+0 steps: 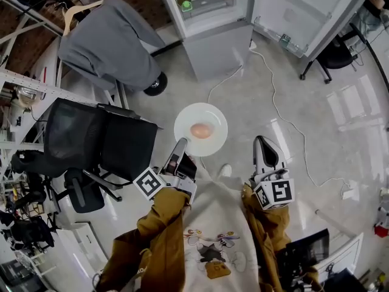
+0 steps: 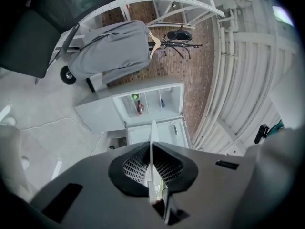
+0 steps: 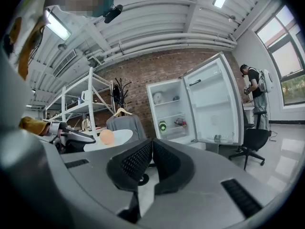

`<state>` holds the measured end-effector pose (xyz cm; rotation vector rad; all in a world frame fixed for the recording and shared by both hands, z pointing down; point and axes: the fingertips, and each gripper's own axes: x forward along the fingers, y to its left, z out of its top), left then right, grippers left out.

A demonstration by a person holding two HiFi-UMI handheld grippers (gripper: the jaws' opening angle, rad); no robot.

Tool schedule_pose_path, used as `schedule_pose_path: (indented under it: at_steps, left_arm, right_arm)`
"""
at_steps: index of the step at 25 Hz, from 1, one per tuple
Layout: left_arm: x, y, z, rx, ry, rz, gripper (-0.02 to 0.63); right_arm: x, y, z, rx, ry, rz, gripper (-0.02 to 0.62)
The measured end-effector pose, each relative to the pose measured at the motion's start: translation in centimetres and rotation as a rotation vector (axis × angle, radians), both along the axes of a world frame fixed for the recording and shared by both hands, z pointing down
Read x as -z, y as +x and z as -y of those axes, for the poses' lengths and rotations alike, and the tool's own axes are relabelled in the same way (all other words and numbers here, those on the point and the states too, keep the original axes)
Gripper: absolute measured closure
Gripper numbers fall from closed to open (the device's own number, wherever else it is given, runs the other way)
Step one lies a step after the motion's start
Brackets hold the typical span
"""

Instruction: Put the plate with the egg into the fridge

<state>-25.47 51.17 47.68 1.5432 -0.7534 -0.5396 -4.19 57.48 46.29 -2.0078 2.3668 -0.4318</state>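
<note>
Fridge point(image 1: 213, 50) stood open ahead; only the right gripper view showed a person point(image 3: 252, 87) past its door. Plate point(image 1: 209, 115) hung over the floor w/ its rim pinched in left tool point(image 1: 180, 146), edge-on in the left gripper view. Egg point(image 1: 201, 130) sat mid-plate. Right tool point(image 1: 262, 143) was pressed together, empty. Both pointed approx. level.

The egg point(image 1: 201, 130) lies on the plate point(image 1: 214, 117), in front of the fridge point(image 1: 209, 26). A draped rack point(image 1: 109, 47) stands left of the fridge, a chair point(image 1: 337, 53) right of it.
</note>
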Motion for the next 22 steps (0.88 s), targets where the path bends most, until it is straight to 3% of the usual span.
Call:
schedule_pose_path:
  at_steps: [6, 12, 22]
  left_arm:
    - [-1.0, 1.3, 0.8, -0.005, -0.023, 0.020, 0.586]
    - [-1.8, 2.2, 4.4, -0.041, -0.027, -0.006, 0.586]
    - [-2.0, 2.5, 16.4, -0.132, -0.043, -0.048, 0.586]
  right_arm:
    - [-0.8, 2.7, 0.7, -0.026, -0.017, 0.016, 0.588]
    - [-2.2, 2.6, 3.5, -0.024, -0.048, 0.034, 0.588]
    - [-2.9, -0.8, 16.1, 0.002, -0.102, 0.066, 0.588]
